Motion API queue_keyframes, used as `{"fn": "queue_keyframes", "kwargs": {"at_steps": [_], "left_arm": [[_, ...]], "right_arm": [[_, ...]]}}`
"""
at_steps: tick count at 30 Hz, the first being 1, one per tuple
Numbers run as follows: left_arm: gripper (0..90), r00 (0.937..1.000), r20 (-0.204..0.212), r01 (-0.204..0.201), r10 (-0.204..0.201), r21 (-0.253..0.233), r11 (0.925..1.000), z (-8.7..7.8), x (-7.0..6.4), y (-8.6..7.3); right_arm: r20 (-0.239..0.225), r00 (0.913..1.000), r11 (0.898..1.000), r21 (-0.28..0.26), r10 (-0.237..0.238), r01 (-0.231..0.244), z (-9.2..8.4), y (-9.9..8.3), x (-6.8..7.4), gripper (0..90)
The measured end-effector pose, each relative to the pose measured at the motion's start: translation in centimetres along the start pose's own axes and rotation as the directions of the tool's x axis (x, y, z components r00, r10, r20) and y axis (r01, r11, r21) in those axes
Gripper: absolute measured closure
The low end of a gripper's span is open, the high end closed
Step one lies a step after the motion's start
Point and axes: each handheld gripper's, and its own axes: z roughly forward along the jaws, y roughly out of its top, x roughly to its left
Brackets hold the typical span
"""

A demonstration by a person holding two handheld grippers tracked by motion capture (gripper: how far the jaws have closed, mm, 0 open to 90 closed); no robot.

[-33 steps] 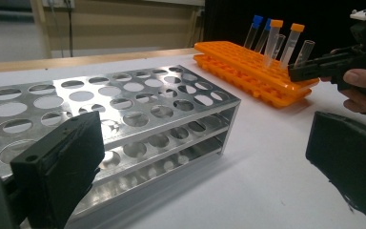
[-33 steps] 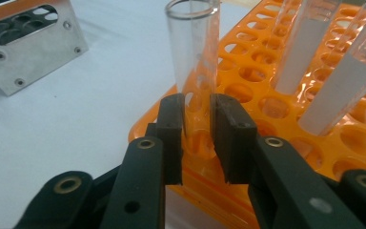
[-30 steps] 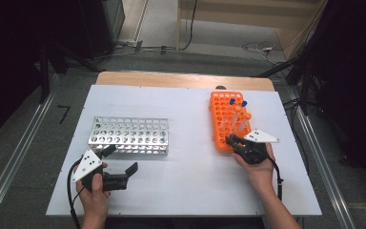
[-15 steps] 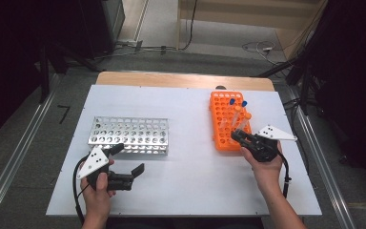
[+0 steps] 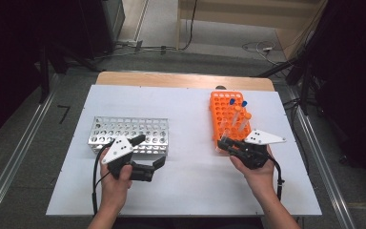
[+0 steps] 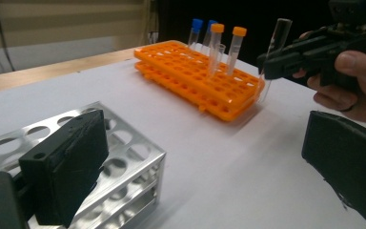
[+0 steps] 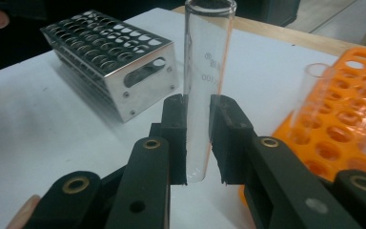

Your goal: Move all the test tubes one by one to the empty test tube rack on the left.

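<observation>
While the right gripper [image 7: 198, 143] has its fingers [image 7: 174, 138] pressed shut on a clear glass test tube [image 7: 205, 81] that stands upright between them, clear of the white worktop [image 5: 190, 186], the tube sits just beside the near end of the orange rack [image 5: 225, 112], which carries capped tubes with blue and orange tops. The left gripper [image 5: 147, 157] hovers with its fingers [image 6: 66, 171] spread wide and holding nothing, just in front of the metal rack [image 5: 128, 131] on the worktop's left half, well apart from the tube.
</observation>
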Motion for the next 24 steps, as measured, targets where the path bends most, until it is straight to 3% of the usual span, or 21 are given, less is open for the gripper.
{"fn": "queue_keyframes", "kwargs": {"at_steps": [5,11,20,24], "left_arm": [[4.7,0.9984,0.055,-0.016,0.014,0.039,0.9991,2.6,-1.0,1.3],[12.8,0.9956,0.093,-0.011,0.005,0.063,0.9980,3.6,-1.6,1.6],[41.3,0.9858,0.167,-0.003,-0.016,0.112,0.9937,4.9,-2.7,1.3],[47.5,0.9808,0.195,-0.014,-0.010,0.122,0.9924,5.2,-3.2,1.2]], "right_arm": [[-0.046,0.9987,0.999,0.020,-0.024,0.025,0.8,0.1,1.4,73.9],[-0.059,0.9971,0.998,0.042,-0.049,0.051,1.4,-0.1,2.4,73.9],[-0.097,0.9900,0.988,0.105,-0.103,0.113,3.3,-0.8,4.5,73.9],[-0.108,0.9856,0.983,0.117,-0.130,0.143,3.6,-0.8,5.4,73.9]]}}
